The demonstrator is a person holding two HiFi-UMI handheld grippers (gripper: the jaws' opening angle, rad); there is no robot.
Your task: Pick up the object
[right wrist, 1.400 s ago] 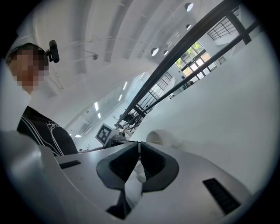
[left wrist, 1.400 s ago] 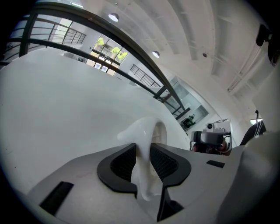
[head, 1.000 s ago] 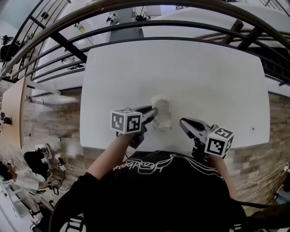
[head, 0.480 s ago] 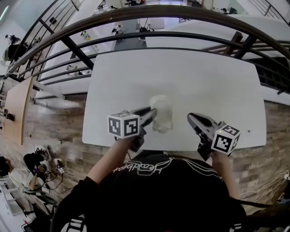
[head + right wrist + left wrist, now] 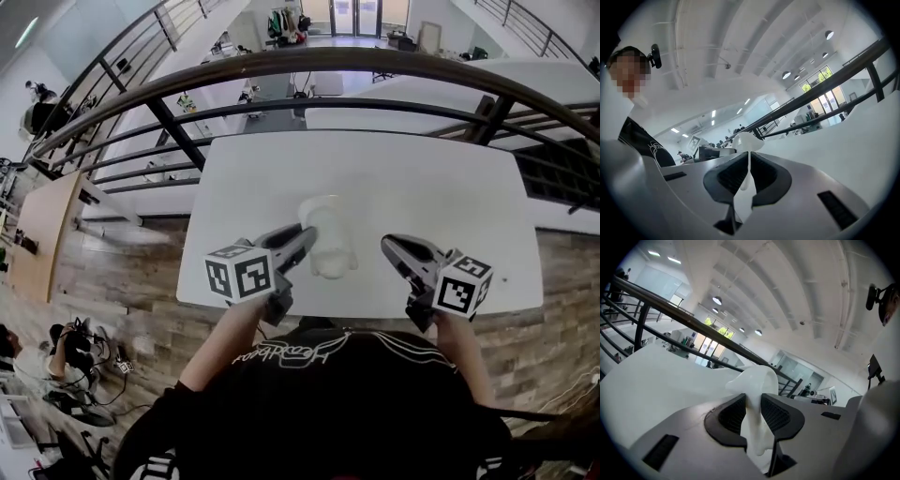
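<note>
two tongs near the white object (image 5: pixel 328 246): we clamp left tongs (image 5: pixel 305 237) on its side to hold it off the surface (image 5: pixel 441 187); right tongs (image 5: pixel 389 248) together, empty, beside it.

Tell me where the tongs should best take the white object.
Probably its thin wall, pinched from its left side, as the left tongs hold the white object now: the wall slips between the jaws, while the rounded body looks too wide.
</note>
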